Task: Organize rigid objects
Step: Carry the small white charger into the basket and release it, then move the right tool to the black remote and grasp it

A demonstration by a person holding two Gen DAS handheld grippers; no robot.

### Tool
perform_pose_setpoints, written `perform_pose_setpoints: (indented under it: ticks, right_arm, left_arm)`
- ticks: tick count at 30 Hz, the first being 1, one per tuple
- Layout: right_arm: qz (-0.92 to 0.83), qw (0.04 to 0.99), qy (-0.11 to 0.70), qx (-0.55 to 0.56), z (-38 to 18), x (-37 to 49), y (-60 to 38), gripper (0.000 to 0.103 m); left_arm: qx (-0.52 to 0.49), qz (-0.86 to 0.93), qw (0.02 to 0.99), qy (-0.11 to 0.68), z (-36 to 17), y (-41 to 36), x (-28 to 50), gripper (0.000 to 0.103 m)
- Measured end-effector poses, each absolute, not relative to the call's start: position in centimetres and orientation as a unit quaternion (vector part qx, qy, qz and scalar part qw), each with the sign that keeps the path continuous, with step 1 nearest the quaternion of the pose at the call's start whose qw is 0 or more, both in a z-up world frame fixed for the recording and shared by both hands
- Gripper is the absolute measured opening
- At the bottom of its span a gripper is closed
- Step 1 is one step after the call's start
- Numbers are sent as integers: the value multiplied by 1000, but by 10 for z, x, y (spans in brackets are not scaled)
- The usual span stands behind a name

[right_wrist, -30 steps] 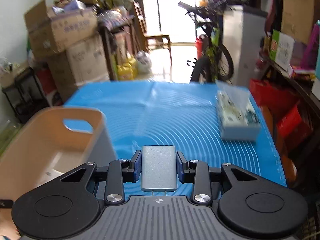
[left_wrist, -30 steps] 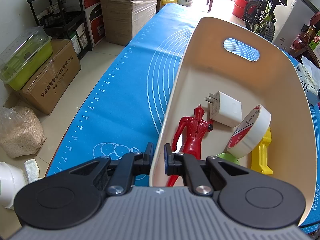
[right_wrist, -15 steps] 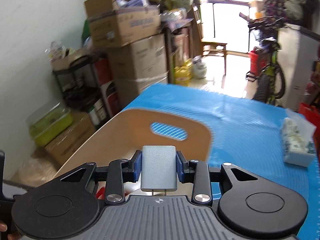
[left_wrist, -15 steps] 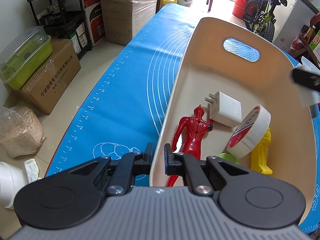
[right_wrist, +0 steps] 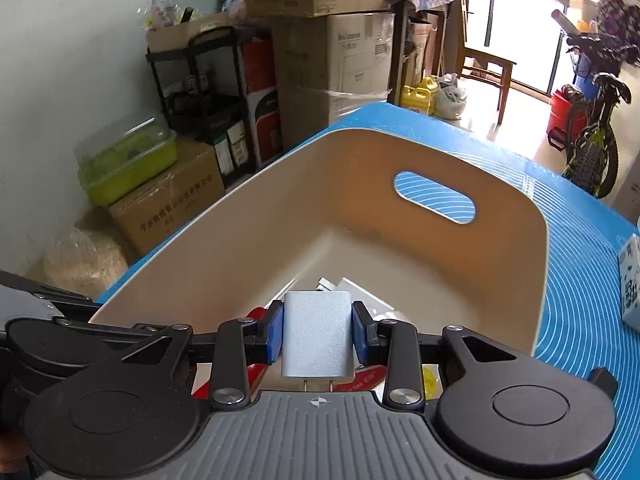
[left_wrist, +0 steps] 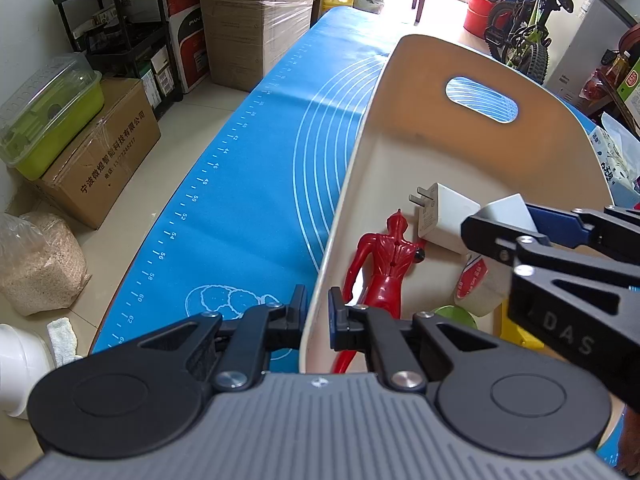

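A cream bin [left_wrist: 480, 152] with a handle slot stands on the blue mat [left_wrist: 256, 184]. My left gripper [left_wrist: 317, 312] is shut on the bin's near rim. Inside lie a red figure [left_wrist: 384, 264], a white charger [left_wrist: 444, 216], a tape roll [left_wrist: 476, 284], a green piece [left_wrist: 456, 316] and a yellow toy [left_wrist: 516, 334]. My right gripper [right_wrist: 318, 334] is shut on a silver plug adapter [right_wrist: 318, 332] and hangs over the bin [right_wrist: 360, 208]. In the left wrist view the right gripper [left_wrist: 520, 220] reaches in from the right with the adapter [left_wrist: 508, 210].
A tissue pack [right_wrist: 630, 284] lies on the mat right of the bin. Left of the table, on the floor, are cardboard boxes [left_wrist: 100, 148], a green lidded container [left_wrist: 48, 108], a black shelf [left_wrist: 120, 40] and a sack [left_wrist: 36, 264]. A bicycle [left_wrist: 524, 36] stands beyond.
My right gripper, still shut on the adapter, has swung left from over the open mat to over the bin. It has come into the left wrist view. The left gripper kept still.
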State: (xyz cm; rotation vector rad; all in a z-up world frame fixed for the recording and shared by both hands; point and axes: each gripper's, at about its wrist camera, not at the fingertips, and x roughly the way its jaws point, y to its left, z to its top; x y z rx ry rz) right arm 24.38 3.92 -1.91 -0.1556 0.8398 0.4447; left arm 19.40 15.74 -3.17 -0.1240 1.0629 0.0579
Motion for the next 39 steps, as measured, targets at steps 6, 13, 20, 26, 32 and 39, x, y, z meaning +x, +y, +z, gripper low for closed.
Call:
perform_pose_setpoints:
  ticks: [6,13,20,26,32,39]
  right_arm:
    - [217,884,407,-77,-19,246,45,42]
    - [208,886,412,-46,-14,248,30,54]
    - [168,911,376,-4,7,238,-13,67]
    - [105,931,350,2,13,224,-58,71]
    - [39,932,359,18,-4,222,-104,72]
    - [-24,921,385,53,-47,225,-144,72]
  left_arm:
    - [-59,28,860,506,-32,157,194,11]
    - [-59,27,860,506,-31,158,194,11]
    - [-60,27,860,506,-32,157,194,11]
    - [-60,28,860,506,-32,157,194,11]
    - [-60,27,860,506,-31,157,194,11]
    - [-60,27,860,506,-32,157,194,11]
